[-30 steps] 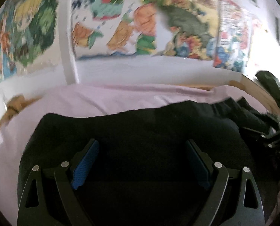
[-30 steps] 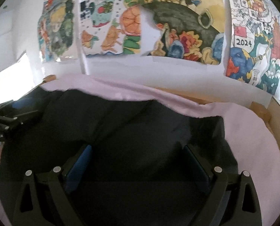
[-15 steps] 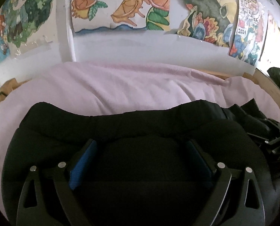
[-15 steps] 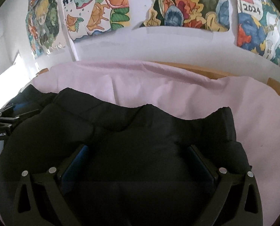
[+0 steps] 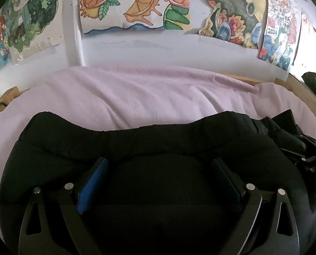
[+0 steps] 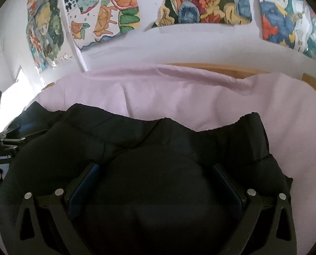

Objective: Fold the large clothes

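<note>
— Bedding first: what is under my tools?

— I see a bed with a lilac sheet (image 5: 136, 93) running ahead of both tools to a wall of painted posters (image 5: 228, 21). On the sheet, directly below and between each tool's fingers, lies the black garment (image 5: 158, 144), bulky and puffed, its far edge rolled into a thick ridge.

— How do I expect it to handle?

— Soft and limp, I judge, with some weight from its size; thick layers will bunch and spring back, so it needs a deep bite. I would take it at the rolled far edge or the corner ahead and right of the right tool (image 6: 157, 180).

— And the tools?

— My left tool (image 5: 159, 178) stands wide open above the cloth, pads (image 5: 92, 187) clear. The right tool's jaws stand equally wide, gripping nothing.
</note>
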`<state>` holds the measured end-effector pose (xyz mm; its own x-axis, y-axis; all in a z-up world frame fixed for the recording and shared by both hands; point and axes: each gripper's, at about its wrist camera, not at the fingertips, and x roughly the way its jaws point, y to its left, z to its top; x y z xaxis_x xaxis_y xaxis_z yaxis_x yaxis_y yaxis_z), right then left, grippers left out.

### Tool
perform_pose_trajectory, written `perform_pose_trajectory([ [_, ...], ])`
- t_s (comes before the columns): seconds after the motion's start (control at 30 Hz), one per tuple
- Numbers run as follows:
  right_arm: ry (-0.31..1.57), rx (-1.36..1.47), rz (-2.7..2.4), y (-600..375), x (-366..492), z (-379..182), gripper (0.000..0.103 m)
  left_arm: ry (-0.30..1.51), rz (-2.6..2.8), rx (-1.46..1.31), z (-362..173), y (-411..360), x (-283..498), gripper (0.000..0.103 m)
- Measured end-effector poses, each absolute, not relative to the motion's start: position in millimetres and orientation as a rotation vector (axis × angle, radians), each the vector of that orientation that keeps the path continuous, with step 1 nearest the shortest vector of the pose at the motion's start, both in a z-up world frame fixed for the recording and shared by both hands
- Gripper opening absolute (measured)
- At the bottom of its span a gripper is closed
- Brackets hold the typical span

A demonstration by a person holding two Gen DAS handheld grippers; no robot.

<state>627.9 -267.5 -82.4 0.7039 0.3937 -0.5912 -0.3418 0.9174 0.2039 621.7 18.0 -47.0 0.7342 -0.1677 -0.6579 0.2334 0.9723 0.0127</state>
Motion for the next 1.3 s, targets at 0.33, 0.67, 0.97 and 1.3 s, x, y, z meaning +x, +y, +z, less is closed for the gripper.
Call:
perform_pose_trajectory([
  [0.33,0.64,0.082,0.365,-276.5,590.1,-68.6,0.103,0.669,-0.24,0.1,-46.7,19.8,600.7,0.095],
  [0.67,0.654,0.082,0.261,-302.1,572.5,-54.6,0.103,0.592,-0.196,0.137,-9.1,51.2,575.6,0.094],
  [0.97,0.698,0.136,0.216,-326.2,585.0,-72.5,0.103,0.658,-0.188,-0.044,-25.8,98.3,582.3,0.098],
  [1.3,0.693,0.111,0.187,-320.6,584.7,-78.3,0.103,0.659,-0.187,-0.03,-32.2,97.4,582.3,0.101],
])
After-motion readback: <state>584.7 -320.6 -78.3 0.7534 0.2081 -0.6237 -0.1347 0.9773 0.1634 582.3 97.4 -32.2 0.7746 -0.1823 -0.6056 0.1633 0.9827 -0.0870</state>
